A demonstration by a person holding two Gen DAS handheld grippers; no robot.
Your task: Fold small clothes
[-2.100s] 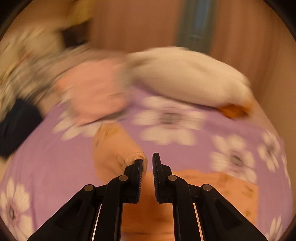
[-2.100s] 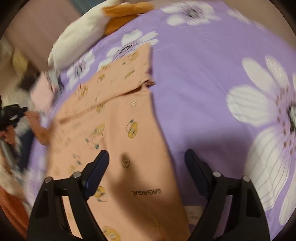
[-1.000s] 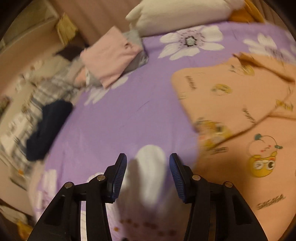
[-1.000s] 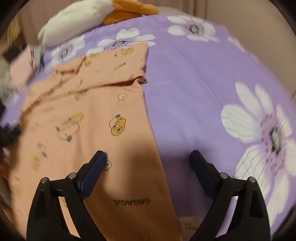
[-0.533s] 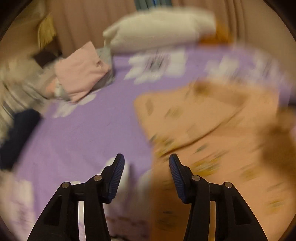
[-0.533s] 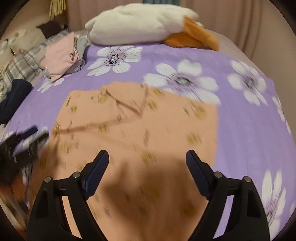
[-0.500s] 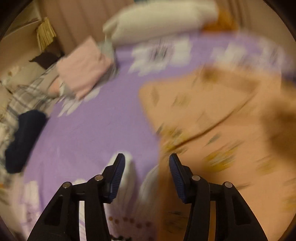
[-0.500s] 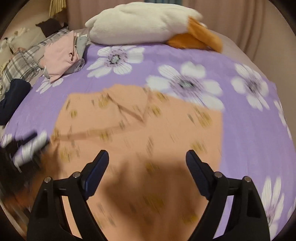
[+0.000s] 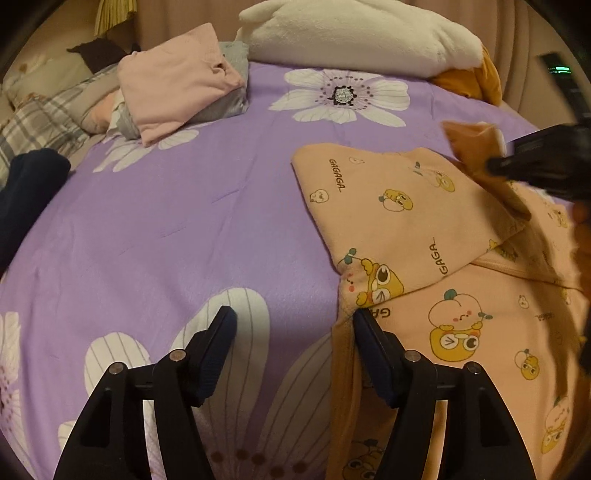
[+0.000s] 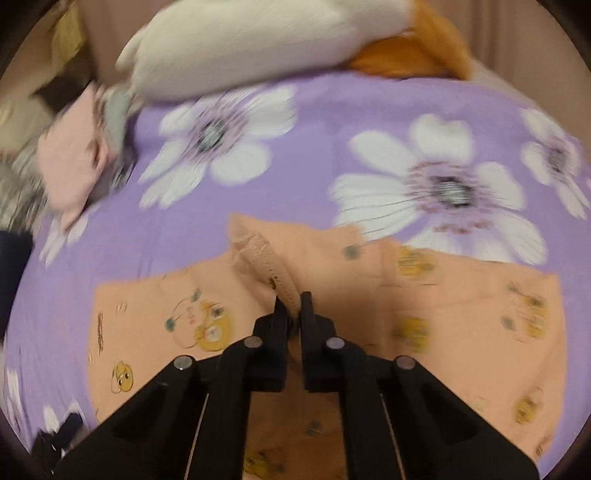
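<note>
Clearly, "GAGAGA" is printed on the peach cartoon-print cotton garment [image 9: 406,206]; the right gripper [image 10: 291,308] pinches its ribbed cuff [image 10: 271,271], while the left gripper [image 9: 291,328] jaws are opening, gripping nothing.

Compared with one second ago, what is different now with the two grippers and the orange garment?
The right gripper, wide open over the orange garment before, has closed on its ribbed cuff and lifts it. The left gripper is opening wider, its right finger now beside the garment's left edge, gripping nothing. The pink folded clothes and white plush stayed in place.
</note>
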